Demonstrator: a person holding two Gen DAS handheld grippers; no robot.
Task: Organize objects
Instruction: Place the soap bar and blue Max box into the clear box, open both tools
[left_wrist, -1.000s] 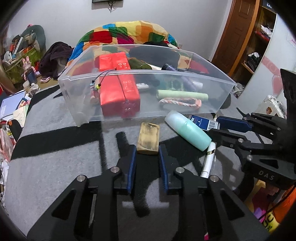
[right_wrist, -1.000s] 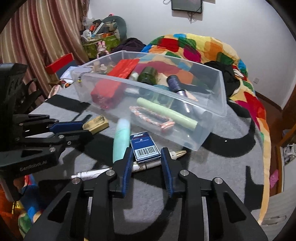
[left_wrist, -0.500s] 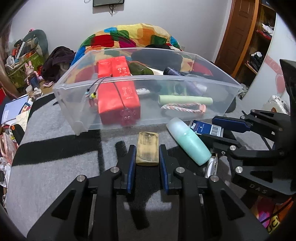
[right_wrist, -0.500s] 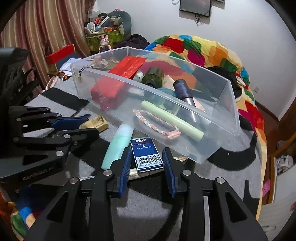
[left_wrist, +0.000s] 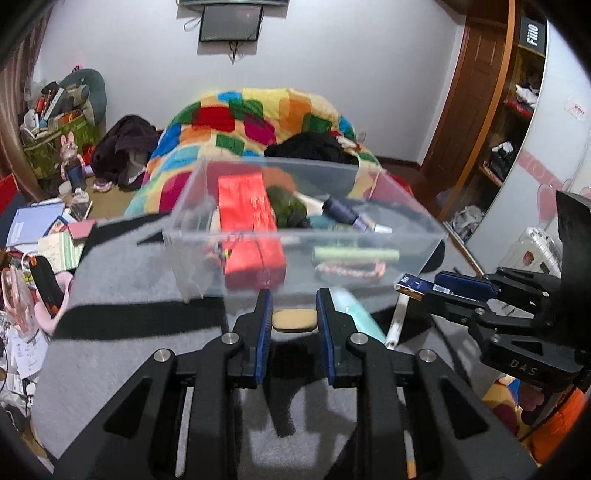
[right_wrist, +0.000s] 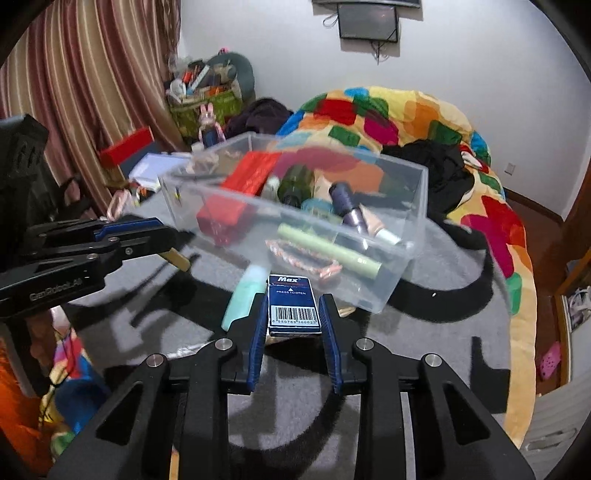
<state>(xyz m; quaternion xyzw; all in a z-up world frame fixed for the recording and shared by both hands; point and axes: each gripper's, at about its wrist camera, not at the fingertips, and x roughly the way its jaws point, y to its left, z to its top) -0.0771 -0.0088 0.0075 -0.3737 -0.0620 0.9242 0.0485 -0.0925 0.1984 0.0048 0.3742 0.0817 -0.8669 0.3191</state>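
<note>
Lifting both items toward the clear bin (left_wrist: 369, 254) at frame center, you keep the left gripper (left_wrist: 294, 317) clamped on the tan block (left_wrist: 294, 319) while the right gripper (right_wrist: 292, 314), jaws closing, pinches the blue box (right_wrist: 291, 301); clear the near rim before releasing.

A multicoloured patchwork quilt (left_wrist: 258, 122) is heaped behind the grey surface, with dark clothing (right_wrist: 439, 166) laid on it. A black wall-mounted screen (left_wrist: 231, 24) is seen above, and striped curtains (right_wrist: 92, 85) are hung beside a brown wooden door (left_wrist: 469, 110).
</note>
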